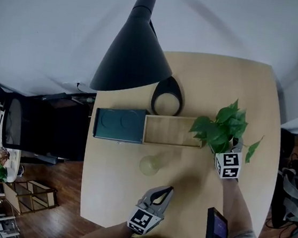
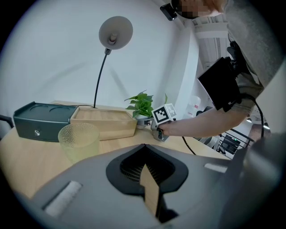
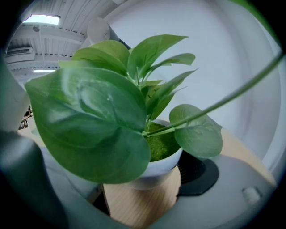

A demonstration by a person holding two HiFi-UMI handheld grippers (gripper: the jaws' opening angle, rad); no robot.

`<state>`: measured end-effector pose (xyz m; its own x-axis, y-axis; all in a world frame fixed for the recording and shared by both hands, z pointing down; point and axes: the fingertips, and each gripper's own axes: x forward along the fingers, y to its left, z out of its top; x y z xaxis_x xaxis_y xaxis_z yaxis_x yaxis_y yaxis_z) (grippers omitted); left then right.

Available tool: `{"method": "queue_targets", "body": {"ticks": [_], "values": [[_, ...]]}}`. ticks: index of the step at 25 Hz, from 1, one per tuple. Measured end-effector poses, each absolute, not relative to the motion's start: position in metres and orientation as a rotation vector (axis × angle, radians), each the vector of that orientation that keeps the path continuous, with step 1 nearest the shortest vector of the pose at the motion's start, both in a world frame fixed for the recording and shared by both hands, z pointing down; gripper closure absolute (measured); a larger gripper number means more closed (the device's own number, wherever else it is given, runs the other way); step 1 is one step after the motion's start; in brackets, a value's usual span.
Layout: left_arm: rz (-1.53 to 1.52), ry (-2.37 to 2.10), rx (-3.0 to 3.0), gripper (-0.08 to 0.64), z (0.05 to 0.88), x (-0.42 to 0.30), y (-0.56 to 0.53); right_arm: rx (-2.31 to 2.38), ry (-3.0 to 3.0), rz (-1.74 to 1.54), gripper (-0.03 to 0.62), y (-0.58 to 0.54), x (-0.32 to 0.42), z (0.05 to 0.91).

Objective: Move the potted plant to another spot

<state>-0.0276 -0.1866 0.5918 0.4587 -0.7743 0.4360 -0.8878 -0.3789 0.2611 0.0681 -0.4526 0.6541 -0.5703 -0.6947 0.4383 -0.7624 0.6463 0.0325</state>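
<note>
Right tool (image 3: 143, 172), jaws wide, clamps the potted plant (image 1: 223, 127) at its 12 o'clock; left tool (image 1: 168, 191), closed and empty, sits farther off.

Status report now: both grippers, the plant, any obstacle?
Left gripper shut, empty. Potted plant between right gripper fingers, grip unclear. Wooden tray close beside it.

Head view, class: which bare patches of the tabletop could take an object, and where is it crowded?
Free: beyond the wooden tray, right of the lamp base; near-left, below the green box. Crowded: around the cup and potted plant.
</note>
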Motion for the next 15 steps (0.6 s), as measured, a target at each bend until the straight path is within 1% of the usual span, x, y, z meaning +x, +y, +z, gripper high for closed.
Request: {"method": "queue_targets", "body": {"ticks": [15], "values": [[0.334, -1.376, 2.260, 0.566, 0.5910, -0.0265, -0.1873, 1.153, -2.461, 0.272, 0.110, -0.4511, 0.0684, 0.6609]]}}
